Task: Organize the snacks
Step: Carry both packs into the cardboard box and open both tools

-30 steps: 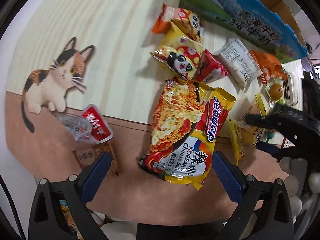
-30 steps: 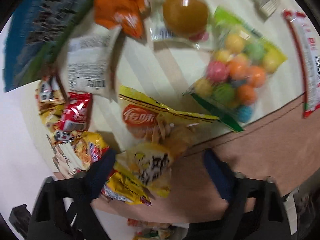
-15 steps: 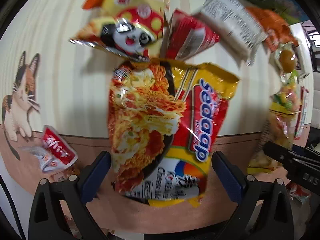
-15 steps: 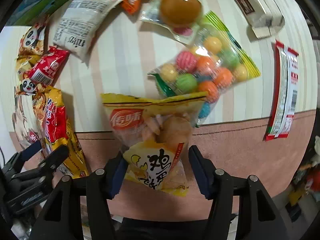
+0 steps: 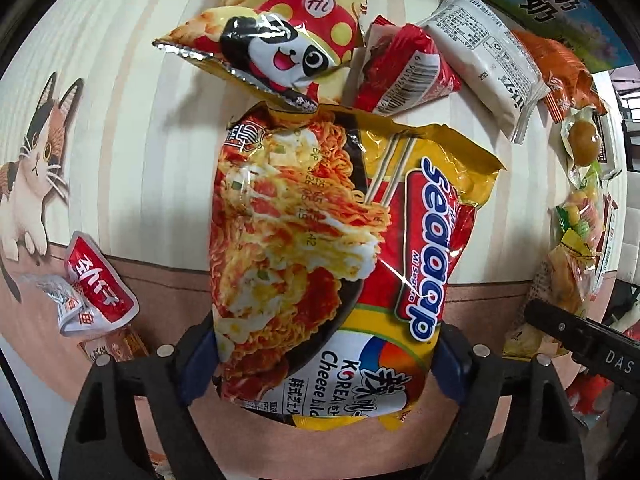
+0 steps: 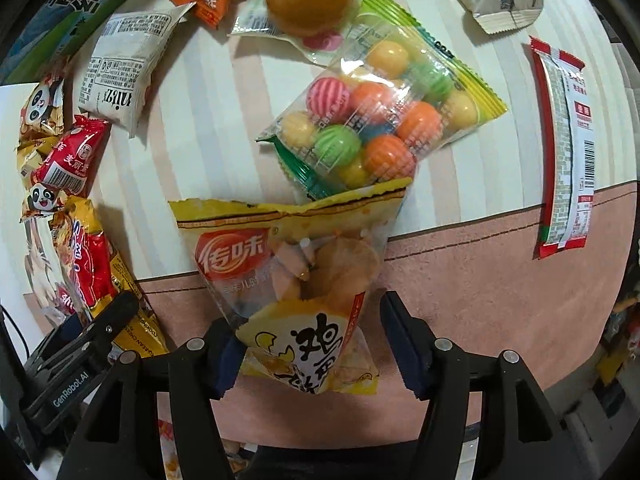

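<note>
The worktop [image 5: 132, 128] wears a printed cover: pale cream and beige stripes over its far part, then a dusty pink band [image 6: 480, 280] nearest the claw, the two parted by a thin dark line. A calico cat [image 5: 32, 168] is printed on the cover, far to the left of the left claw, sitting where stripes meet pink. Light falls from above, leaving soft shadows on the stripes. Beyond the worktop's right edge, at the rim of the left wrist view, a bright patch of room [image 5: 628, 100] shows, too blurred to read.
</note>
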The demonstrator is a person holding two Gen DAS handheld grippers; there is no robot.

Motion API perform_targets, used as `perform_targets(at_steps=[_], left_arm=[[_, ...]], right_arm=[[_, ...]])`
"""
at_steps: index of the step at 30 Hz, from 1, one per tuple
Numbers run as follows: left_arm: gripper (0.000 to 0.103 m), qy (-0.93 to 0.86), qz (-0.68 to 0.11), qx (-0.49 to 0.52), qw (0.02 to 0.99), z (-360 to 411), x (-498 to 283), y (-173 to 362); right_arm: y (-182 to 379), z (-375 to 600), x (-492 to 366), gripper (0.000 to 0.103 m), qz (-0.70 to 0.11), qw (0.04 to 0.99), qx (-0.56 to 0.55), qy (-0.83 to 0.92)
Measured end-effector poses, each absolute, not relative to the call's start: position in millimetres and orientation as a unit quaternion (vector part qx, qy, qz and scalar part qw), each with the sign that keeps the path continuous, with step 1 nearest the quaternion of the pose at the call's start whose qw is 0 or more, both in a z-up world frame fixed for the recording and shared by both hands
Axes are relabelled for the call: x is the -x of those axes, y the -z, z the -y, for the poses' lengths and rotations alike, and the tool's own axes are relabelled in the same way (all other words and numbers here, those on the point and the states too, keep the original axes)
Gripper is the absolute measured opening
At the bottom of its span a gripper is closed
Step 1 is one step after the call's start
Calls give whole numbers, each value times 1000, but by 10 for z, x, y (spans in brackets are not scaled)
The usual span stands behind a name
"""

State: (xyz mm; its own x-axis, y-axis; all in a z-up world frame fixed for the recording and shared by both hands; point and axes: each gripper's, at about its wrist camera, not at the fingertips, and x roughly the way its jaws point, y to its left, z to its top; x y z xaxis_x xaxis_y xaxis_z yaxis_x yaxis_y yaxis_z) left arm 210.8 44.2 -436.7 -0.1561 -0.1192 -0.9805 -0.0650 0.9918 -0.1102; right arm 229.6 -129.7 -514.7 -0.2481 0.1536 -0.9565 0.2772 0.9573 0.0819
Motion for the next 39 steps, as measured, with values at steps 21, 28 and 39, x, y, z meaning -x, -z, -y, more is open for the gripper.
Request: perform_targets(at_steps=[21,28,39], left_arm=[[86,36,-702,93,705,-476,-2128,3337],[86,61,-648,119,749,-449,-2974,2438],[86,26,-667,131,732,-387,-4971,2922]], right_arm=[[4027,1560,-1996,40,-724,667,-171,-32],[3125,1706,-2849,40,-674,711,-187,-68],[3461,1505,-4868,40,-676,719,-155,-47]])
